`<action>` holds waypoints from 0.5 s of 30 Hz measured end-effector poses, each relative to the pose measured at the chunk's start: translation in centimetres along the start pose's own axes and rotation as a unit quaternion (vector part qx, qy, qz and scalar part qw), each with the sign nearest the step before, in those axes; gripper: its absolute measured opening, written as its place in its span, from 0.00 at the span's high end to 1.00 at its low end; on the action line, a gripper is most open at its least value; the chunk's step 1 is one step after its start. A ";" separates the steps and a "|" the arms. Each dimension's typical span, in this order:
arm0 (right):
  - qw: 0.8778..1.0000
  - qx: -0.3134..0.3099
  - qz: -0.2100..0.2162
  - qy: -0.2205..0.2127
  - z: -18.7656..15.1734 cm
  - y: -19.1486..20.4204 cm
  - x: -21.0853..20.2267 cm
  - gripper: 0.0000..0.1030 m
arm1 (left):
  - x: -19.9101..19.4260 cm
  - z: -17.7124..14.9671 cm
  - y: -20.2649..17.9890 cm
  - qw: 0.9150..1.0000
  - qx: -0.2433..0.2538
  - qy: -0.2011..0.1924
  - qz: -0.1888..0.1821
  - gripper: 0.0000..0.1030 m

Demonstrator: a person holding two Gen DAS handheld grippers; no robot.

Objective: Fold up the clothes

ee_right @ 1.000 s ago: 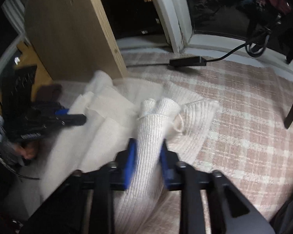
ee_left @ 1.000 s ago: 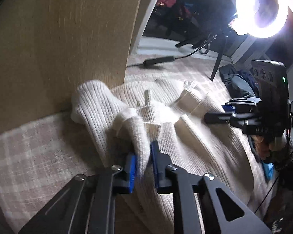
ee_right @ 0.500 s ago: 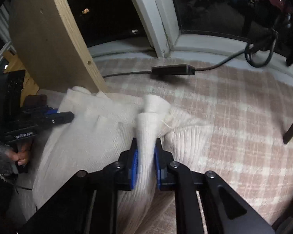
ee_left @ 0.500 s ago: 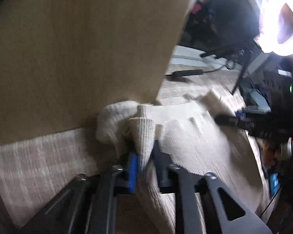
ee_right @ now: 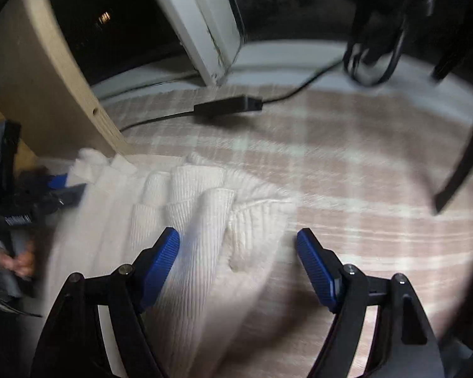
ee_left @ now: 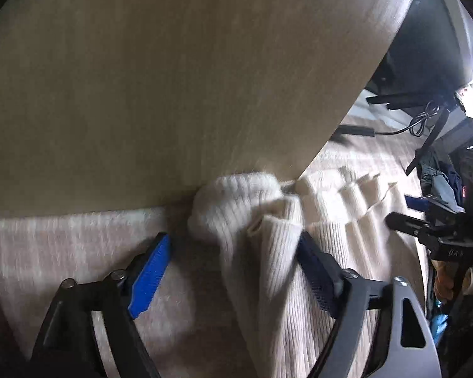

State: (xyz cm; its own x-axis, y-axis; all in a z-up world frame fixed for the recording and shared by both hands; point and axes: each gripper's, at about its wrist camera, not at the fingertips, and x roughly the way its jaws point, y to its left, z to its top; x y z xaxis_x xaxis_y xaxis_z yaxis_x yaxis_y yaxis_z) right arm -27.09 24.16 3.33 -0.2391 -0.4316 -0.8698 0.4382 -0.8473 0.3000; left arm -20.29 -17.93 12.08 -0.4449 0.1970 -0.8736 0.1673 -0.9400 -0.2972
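Observation:
A cream ribbed knit sweater (ee_left: 299,245) lies bunched on a checked beige rug (ee_left: 63,239), its top edge against a wooden panel (ee_left: 173,78). My left gripper (ee_left: 233,245) hangs over the sweater's left folded edge; its jaws are opening and the blue pads stand clear of the cloth, which lies between them. In the right wrist view the same sweater (ee_right: 186,220) lies below my right gripper (ee_right: 238,239), whose jaws are also opening wide with a fold of knit between the pads, untouched. The other gripper (ee_right: 22,208) shows at far left, held by a hand.
The wooden panel (ee_right: 47,94) rises at the left beside a white window frame (ee_right: 205,31). A black power adapter (ee_right: 227,107) with its cable lies on the rug (ee_right: 347,173) beyond the sweater. A dark chair leg (ee_right: 460,163) stands at right. Tripod gear and clothes (ee_left: 441,170) crowd the far right.
Both grippers held pinched folds of the sweater and carried them toward the wooden panel while sinking. Both have now spread their jaws and the folds lie released on the rug.

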 end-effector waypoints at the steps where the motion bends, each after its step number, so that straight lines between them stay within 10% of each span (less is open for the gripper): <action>1: 1.000 0.012 0.021 -0.008 0.1 -0.5 0.1 0.24 | 0.1 0.1 0.1 1.000 0.004 -0.005 -0.004 0.23; 3: 0.998 0.024 0.049 -0.006 0.2 -1.0 0.1 0.44 | 0.3 0.1 0.5 0.999 0.011 -0.022 -0.026 0.40; 5: 0.996 0.034 0.078 -0.009 0.1 -1.2 0.0 0.75 | 0.5 0.0 0.9 0.997 0.004 -0.019 -0.075 0.79; 15: 0.986 -0.029 0.112 -0.116 -3.2 2.4 -13.4 0.82 | -13.1 -3.1 -2.0 0.985 0.080 -0.101 -0.114 0.83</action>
State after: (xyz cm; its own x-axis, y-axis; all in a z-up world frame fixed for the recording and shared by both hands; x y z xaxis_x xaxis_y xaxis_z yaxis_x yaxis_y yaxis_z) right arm -20.08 28.89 14.48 -0.3188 -0.6711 -0.6693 0.5502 -0.7060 0.4459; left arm -12.06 -17.77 22.87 -0.6229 0.3642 -0.6924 -0.0905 -0.9126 -0.3987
